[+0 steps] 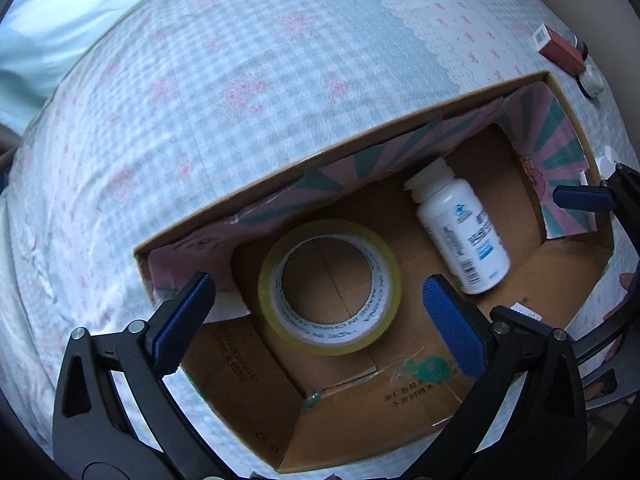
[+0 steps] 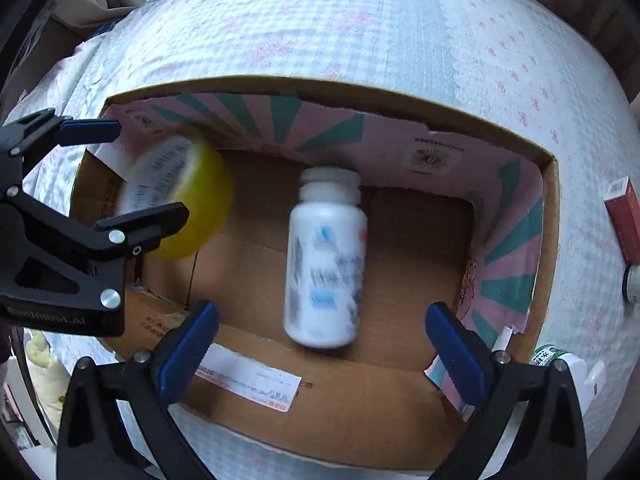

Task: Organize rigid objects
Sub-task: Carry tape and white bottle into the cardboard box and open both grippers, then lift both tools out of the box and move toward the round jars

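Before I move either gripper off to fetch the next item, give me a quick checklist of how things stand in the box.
1. Left gripper open and holding nothing: ok.
2. Right gripper open and holding nothing: ok.
3. Tape roll inside the cardboard box: ok in the left wrist view; the right wrist view blurs it, so whether it has settled: cannot tell.
4. White bottle lying on its side on the box floor: ok, though also blurred.
5. Items outside the box: red carton is on the bedsheet: not ok.
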